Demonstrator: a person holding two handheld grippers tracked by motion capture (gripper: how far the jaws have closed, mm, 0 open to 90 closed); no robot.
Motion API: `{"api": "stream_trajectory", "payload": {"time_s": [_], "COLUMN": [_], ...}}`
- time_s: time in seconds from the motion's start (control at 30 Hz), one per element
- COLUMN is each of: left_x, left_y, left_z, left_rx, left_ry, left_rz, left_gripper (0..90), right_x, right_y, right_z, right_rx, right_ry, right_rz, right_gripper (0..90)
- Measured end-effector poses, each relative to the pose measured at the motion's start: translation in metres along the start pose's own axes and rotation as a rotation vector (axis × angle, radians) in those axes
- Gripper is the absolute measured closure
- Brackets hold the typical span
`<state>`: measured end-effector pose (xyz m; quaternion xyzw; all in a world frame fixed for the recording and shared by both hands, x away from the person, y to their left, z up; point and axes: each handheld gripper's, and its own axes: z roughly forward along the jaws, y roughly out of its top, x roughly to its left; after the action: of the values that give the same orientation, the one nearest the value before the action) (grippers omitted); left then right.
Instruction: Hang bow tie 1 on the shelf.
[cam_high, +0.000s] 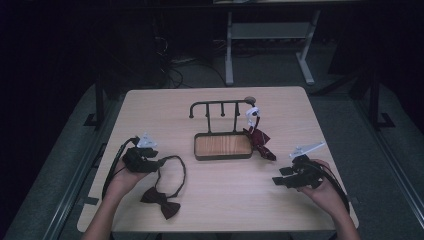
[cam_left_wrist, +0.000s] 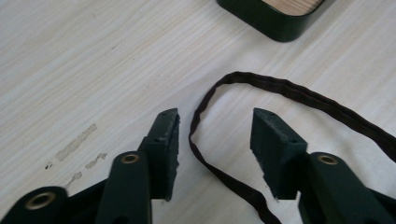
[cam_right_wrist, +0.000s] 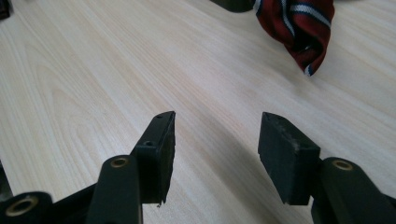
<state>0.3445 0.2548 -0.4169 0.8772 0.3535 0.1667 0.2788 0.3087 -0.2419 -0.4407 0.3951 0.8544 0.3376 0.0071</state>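
A dark maroon bow tie (cam_high: 161, 201) lies on the table near the front left, its thin strap (cam_high: 176, 167) looping up and to the right. My left gripper (cam_high: 159, 161) is open just over the strap's loop (cam_left_wrist: 205, 109), which runs between its jaws without being pinched. A black rack with hooks (cam_high: 220, 107) stands over a wooden-bottomed tray (cam_high: 223, 146) at the table's middle. A red striped bow tie (cam_high: 260, 140) hangs from the rack's right end down to the table, and its tip (cam_right_wrist: 299, 28) lies ahead of my right gripper (cam_right_wrist: 217, 128). That right gripper (cam_high: 278, 177) is open and empty at the right.
The tray's dark corner (cam_left_wrist: 275, 21) lies beyond the strap. Bare wooden tabletop (cam_high: 230, 190) spreads between the two grippers. Behind the table stands a white desk frame (cam_high: 270, 45) on a dark floor with cables.
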Motion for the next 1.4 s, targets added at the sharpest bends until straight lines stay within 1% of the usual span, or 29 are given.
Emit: {"api": "stream_trajectory", "payload": {"time_s": [0.03,0.07,0.13,0.17,0.2,0.23,0.27,0.3,0.4,0.47,0.53,0.63,0.7,0.77,0.8,0.83,0.87,0.93,1.13,1.23,1.27,1.4], "left_x": [0.002,0.003,0.005,0.006,0.007,0.007,0.008,0.009,0.011,0.013,0.014,0.017,0.018,0.019,0.018,0.019,0.019,0.020,0.019,0.018,0.019,0.018], "left_y": [0.001,0.002,0.004,0.004,0.006,0.007,0.009,0.009,0.012,0.013,0.014,0.015,0.015,0.015,0.015,0.015,0.014,0.014,0.015,0.014,0.014,0.015], "left_z": [0.002,0.005,0.009,0.012,0.013,0.015,0.017,0.018,0.023,0.025,0.027,0.031,0.035,0.037,0.039,0.041,0.042,0.043,0.046,0.045,0.045,0.040], "left_rx": [0.012,0.017,0.036,0.044,0.055,0.067,0.077,0.076,0.110,0.120,0.130,0.151,0.161,0.178,0.179,0.182,0.185,0.195,0.216,0.222,0.234,0.226], "left_ry": [-0.006,-0.018,-0.026,-0.026,-0.021,-0.021,-0.017,-0.016,-0.004,-0.010,-0.004,-0.010,-0.012,-0.015,-0.013,-0.017,-0.026,-0.031,-0.049,-0.070,-0.080,-0.103], "left_rz": [0.000,-0.007,-0.015,-0.018,-0.004,-0.006,0.006,0.009,0.010,0.010,0.010,0.011,0.002,0.009,0.003,0.007,0.002,0.006,0.011,0.014,0.024,0.027], "left_gripper": [54.8,57.8,59.3,59.2,59.5,59.9,60.0,60.8,62.4,64.7,65.1,66.9,67.8,68.6,69.1,69.5,69.6,71.4,81.0,86.4,88.1,89.4], "right_x": [0.001,0.001,0.002,0.002,0.002,0.002,0.001,0.001,0.000,0.000,0.000,-0.002,-0.002,-0.002,-0.002,-0.002,-0.002,-0.002,-0.001,-0.001,-0.002,-0.002], "right_y": [-0.001,-0.001,-0.003,-0.003,-0.003,-0.004,-0.004,-0.004,-0.005,-0.005,-0.005,-0.006,-0.007,-0.007,-0.007,-0.007,-0.007,-0.008,-0.007,-0.007,-0.007,-0.008], "right_z": [0.001,0.001,0.000,0.000,-0.001,-0.001,-0.001,-0.001,0.000,0.000,0.000,-0.001,-0.001,-0.002,-0.002,-0.003,-0.003,-0.004,-0.005,-0.006,-0.006,-0.006], "right_rx": [0.003,0.005,0.001,-0.001,-0.002,-0.004,-0.006,-0.010,-0.007,-0.004,-0.006,-0.010,-0.011,-0.012,-0.016,-0.019,-0.023,-0.026,-0.036,-0.042,-0.043,-0.046], "right_ry": [-0.003,-0.006,0.008,0.004,0.004,0.008,0.009,0.009,0.011,0.015,0.016,0.015,0.017,0.018,0.018,0.018,0.021,0.024,0.023,0.026,0.025,0.032], "right_rz": [-0.004,-0.009,0.000,-0.003,0.001,0.005,0.003,-0.002,-0.004,0.002,0.000,-0.005,-0.003,-0.001,-0.002,-0.003,-0.004,-0.004,-0.014,-0.012,-0.015,-0.010], "right_gripper": [46.0,46.0,45.9,46.0,46.1,46.1,46.1,46.1,46.1,46.1,46.1,46.6,46.5,46.6,46.7,46.7,46.9,47.2,48.4,49.1,49.2,49.2]}}
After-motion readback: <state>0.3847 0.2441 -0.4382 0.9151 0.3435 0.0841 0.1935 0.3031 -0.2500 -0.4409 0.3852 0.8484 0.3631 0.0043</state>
